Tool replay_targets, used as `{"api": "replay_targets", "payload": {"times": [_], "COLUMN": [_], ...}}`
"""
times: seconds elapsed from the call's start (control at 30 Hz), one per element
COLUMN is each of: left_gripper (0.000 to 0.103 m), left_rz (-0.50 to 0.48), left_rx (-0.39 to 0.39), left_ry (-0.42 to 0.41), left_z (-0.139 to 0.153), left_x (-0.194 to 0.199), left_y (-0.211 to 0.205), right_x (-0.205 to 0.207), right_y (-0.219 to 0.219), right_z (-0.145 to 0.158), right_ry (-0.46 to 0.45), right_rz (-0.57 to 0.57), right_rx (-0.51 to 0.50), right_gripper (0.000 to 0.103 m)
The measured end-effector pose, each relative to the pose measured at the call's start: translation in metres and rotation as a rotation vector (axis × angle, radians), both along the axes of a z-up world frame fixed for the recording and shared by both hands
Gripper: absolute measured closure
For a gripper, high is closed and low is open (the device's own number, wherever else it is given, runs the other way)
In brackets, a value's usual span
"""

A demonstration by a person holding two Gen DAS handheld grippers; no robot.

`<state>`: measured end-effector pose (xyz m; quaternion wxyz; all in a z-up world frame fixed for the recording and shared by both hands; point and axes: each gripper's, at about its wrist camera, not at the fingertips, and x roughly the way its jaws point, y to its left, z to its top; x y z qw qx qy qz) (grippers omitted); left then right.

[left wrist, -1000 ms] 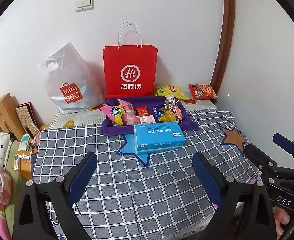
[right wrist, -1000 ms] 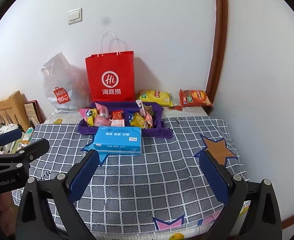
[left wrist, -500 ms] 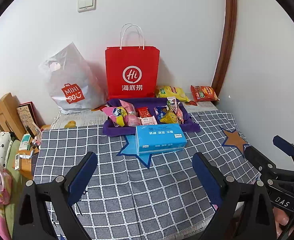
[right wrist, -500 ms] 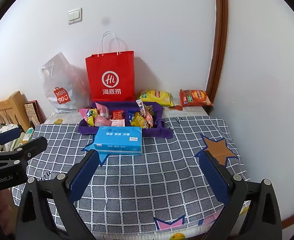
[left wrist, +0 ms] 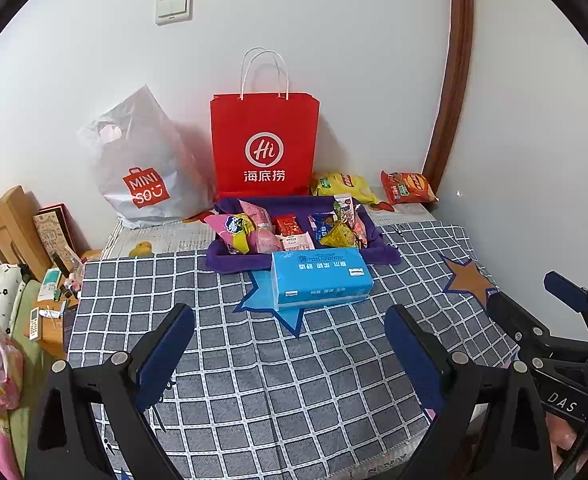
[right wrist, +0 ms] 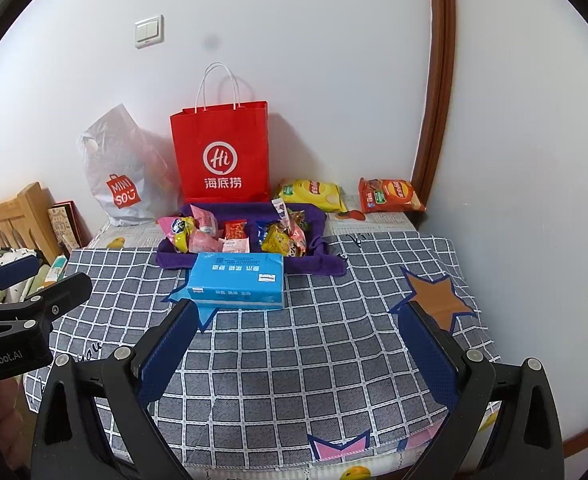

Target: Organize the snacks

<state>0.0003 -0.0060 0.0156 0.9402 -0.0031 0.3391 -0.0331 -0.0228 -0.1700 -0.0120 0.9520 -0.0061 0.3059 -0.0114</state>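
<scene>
A purple tray lined with cloth holds several small snack packets at the back of the table. A yellow chip bag and an orange chip bag lie behind it by the wall. A blue tissue pack lies in front of the tray. My left gripper is open and empty over the near cloth. My right gripper is open too, nothing between its fingers, just short of the tissue pack.
A red paper bag and a grey plastic shopping bag stand against the wall. The checked tablecloth covers the table. A wooden headboard and clutter sit at left. The wall closes the right side.
Both views have shifted very slightly; the scene sits a little lower and to the right in the left wrist view. Nothing on the table has moved. Both grippers stay open.
</scene>
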Motion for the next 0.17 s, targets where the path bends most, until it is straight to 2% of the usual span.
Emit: {"api": "replay_targets", "payload": {"times": [0.17], "left_gripper": [0.007], "left_rz": [0.003], "left_rx": [0.0], "left_ry": [-0.001], "left_z": [-0.0001], "left_x": [-0.0003], "left_y": [0.0], "right_x": [0.0006], "right_y": [0.0014], "right_z": [-0.0009], "right_ry": [0.0], "right_rz": [0.0], "right_rx": [-0.001], "right_gripper": [0.004]}}
